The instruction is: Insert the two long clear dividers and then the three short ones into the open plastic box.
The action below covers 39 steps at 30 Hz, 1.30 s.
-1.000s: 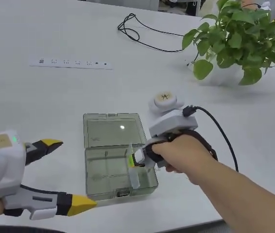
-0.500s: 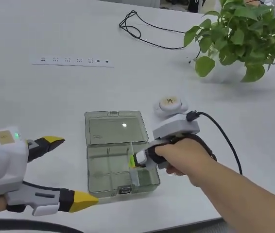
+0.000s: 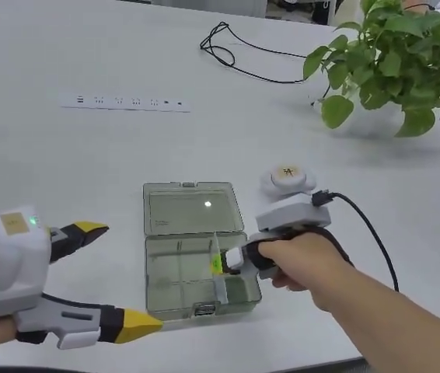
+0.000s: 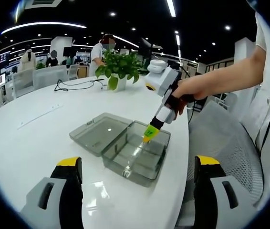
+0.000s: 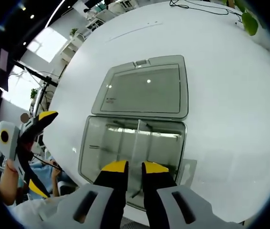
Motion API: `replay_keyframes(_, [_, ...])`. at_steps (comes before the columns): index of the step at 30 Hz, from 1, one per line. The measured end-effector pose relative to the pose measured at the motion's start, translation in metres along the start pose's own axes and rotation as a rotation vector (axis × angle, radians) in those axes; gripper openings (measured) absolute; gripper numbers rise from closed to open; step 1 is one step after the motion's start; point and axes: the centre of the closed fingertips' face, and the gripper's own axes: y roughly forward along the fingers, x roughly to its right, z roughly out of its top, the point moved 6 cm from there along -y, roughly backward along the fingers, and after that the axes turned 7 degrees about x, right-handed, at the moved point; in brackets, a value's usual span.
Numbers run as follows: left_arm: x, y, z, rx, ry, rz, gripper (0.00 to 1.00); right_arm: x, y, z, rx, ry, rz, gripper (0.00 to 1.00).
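The right claw (image 5: 135,168) was pinched on a clear divider (image 5: 136,143), holding it on edge across the right part of the open box (image 3: 151,280), which sat near the front edge of the bench (image 3: 88,155). Seating it looked to be the step in hand. Next it likely needed a straight press down into the wall slots, then release. The left claw (image 3: 116,276) hung wide apart left of the box over bare bench, and the lid (image 3: 193,210) lay flat behind.

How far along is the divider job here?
Done: the box lies open. In hand: the right tongs pinch a clear divider, its lower end inside the box; the left tongs hang open, empty. Left: seating it, plus the others; none clearly seated yet.
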Motion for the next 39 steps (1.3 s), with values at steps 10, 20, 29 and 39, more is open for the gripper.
replay_keyframes(10, [-0.003,-0.006,-0.003,-0.018,-0.014,0.049,1.0,0.001,-0.01,0.007,0.085,-0.111,0.086,0.18])
replay_keyframes(20, [-0.007,-0.015,-0.011,-0.049,-0.043,0.115,0.99,-0.007,-0.038,0.026,0.232,-0.286,0.26,0.3])
replay_keyframes(29, [-0.013,-0.021,-0.016,-0.084,-0.079,0.176,0.97,-0.008,-0.071,0.029,0.33,-0.451,0.37,0.48])
replay_keyframes(39, [-0.019,-0.022,-0.022,-0.135,-0.119,0.224,0.92,0.001,-0.098,0.019,0.407,-0.594,0.413,0.65])
